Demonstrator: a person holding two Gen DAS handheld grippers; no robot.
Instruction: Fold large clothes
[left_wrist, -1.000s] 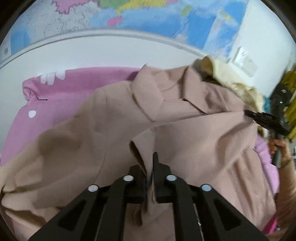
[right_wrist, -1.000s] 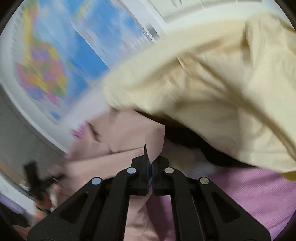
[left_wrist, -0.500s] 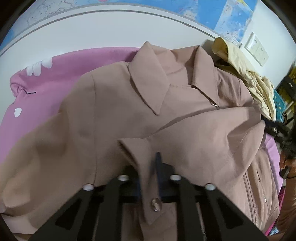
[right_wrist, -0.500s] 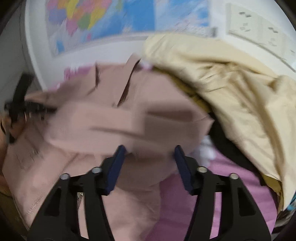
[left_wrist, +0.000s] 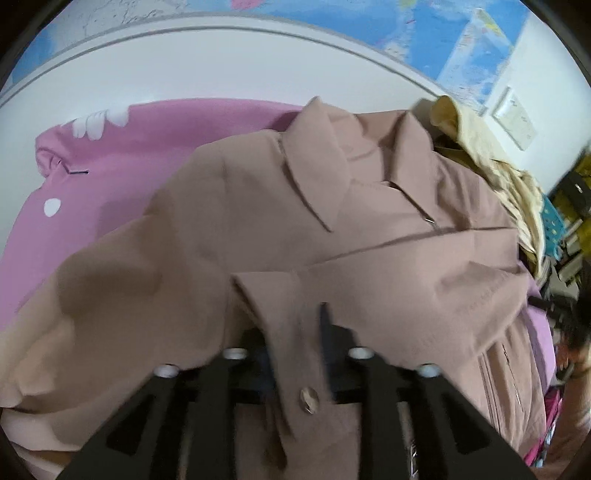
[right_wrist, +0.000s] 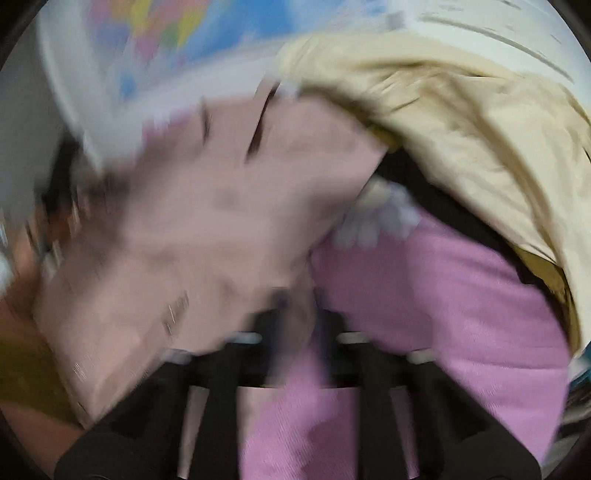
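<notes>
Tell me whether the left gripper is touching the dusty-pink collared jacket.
Touching. In the left wrist view, the left gripper has the dusty-pink collared jacket's buttoned cuff lying between its fingers.
</notes>
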